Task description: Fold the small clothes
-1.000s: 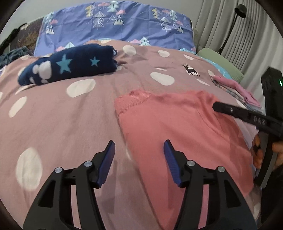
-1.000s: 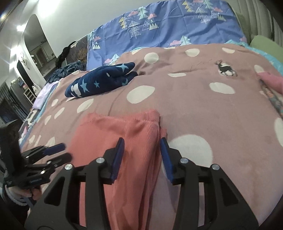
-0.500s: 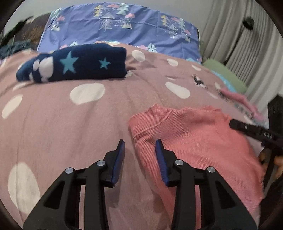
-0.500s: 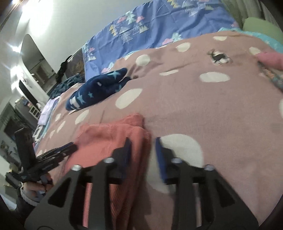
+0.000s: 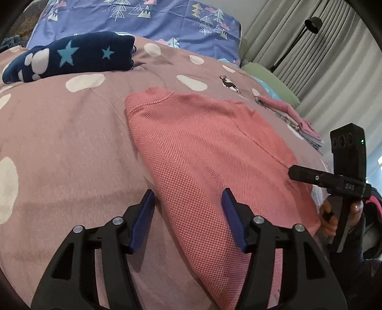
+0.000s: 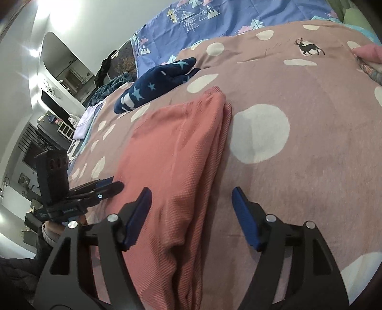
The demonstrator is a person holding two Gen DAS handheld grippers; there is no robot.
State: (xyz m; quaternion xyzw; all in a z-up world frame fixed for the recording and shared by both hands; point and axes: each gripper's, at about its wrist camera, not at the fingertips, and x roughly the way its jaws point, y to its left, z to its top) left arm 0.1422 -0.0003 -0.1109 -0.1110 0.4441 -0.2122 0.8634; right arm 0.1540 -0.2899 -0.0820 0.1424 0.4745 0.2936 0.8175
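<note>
A salmon-pink knit garment (image 5: pixel 205 152) lies folded lengthwise on the mauve spotted bedspread (image 5: pixel 59 143); it also shows in the right wrist view (image 6: pixel 176 152). My left gripper (image 5: pixel 188 209) is open and empty, straddling the garment's left edge near its lower end. My right gripper (image 6: pixel 191 207) is open and empty, straddling the garment's right edge. Each gripper appears in the other's view, at the garment's far side: the right one (image 5: pixel 296 171) and the left one (image 6: pixel 114 186).
A folded navy star-print garment (image 5: pixel 71 57) lies further up the bed. A stack of folded pink and patterned clothes (image 5: pixel 291 116) sits at the right edge. A blue tree-print pillow (image 5: pixel 133 16) and a green cushion (image 5: pixel 269 81) lie behind. Curtains and a lamp stand at right.
Both grippers had narrowed over the garment's top corners; now both are wide open and have drawn back toward the garment's lower end.
</note>
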